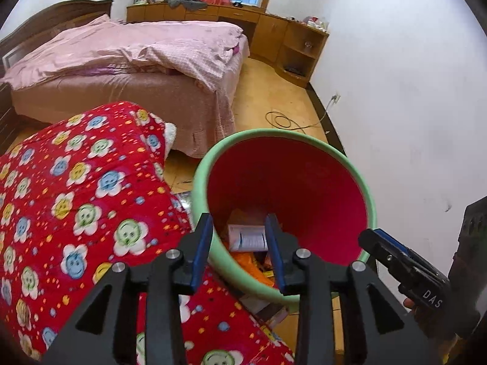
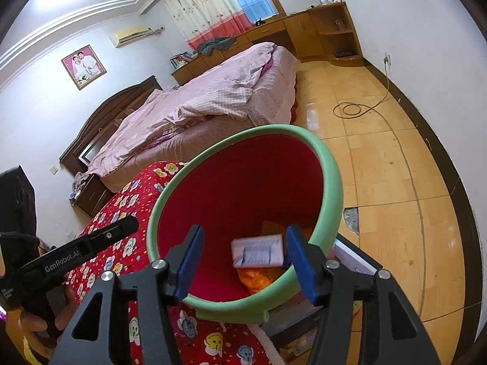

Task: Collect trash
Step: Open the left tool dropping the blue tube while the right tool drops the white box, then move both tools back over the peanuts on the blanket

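Both the left gripper (image 1: 240,251) and right gripper (image 2: 245,263), jaws spread and empty, hover over the bin (image 1: 369,200); a white packet (image 1: 248,237) already lies inside on orange wrappers (image 2: 257,279), no other trash visible.

Bin mouth: trash bin (image 1: 350,164) wide open on top, clear drop path from above.
Bin bottom: cluttered, white box (image 1: 247,237) on orange wrapper (image 2: 258,278).
Left side: red quilt (image 1: 76,188) just beside the rim, blocks low approach.
Right side: bare floor (image 2: 392,164), only a cable (image 2: 353,109) loop.
Behind: bed (image 1: 127,70), well apart.
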`<state>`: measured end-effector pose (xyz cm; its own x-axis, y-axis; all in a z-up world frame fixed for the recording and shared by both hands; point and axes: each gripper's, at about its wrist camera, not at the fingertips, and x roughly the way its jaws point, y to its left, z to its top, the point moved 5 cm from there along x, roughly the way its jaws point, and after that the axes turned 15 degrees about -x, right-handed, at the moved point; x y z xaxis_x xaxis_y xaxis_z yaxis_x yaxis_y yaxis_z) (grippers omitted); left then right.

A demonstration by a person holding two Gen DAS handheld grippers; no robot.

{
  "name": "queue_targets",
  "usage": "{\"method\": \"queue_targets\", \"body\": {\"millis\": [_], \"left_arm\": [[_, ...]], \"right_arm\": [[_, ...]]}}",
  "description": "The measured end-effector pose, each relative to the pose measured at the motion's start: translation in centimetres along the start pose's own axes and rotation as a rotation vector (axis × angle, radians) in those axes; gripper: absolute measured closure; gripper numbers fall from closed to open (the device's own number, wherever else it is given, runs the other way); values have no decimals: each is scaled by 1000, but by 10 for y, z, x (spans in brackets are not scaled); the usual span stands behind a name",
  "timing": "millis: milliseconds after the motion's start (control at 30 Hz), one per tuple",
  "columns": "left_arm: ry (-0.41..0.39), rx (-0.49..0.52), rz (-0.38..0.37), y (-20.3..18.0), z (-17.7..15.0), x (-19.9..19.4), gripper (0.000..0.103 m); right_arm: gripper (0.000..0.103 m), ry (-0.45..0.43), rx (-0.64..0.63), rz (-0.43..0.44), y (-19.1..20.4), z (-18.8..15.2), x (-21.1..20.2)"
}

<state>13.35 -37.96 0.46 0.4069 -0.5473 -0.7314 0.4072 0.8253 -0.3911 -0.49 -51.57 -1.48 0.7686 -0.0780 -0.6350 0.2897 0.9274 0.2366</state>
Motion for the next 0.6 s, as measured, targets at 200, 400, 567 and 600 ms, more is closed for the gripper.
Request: {"method": "queue_targets", "body": {"millis": [200,400,567,600], "left_arm": [[-17,-49,26,20,-4,-21,68],[-45,-71,61,41,-10,-49,67],[-84,-98,98,63,-15,-80,61],[-93,-103,105,69,-16,-86,61]], "right_arm": [[31,-17,-13,-8,11,-1,-12],[25,-33,-49,-9,31,-2,-26],[17,-51,-88,9,63,-5,-39],[17,-54,-95,12,68,-6,-41]]}}
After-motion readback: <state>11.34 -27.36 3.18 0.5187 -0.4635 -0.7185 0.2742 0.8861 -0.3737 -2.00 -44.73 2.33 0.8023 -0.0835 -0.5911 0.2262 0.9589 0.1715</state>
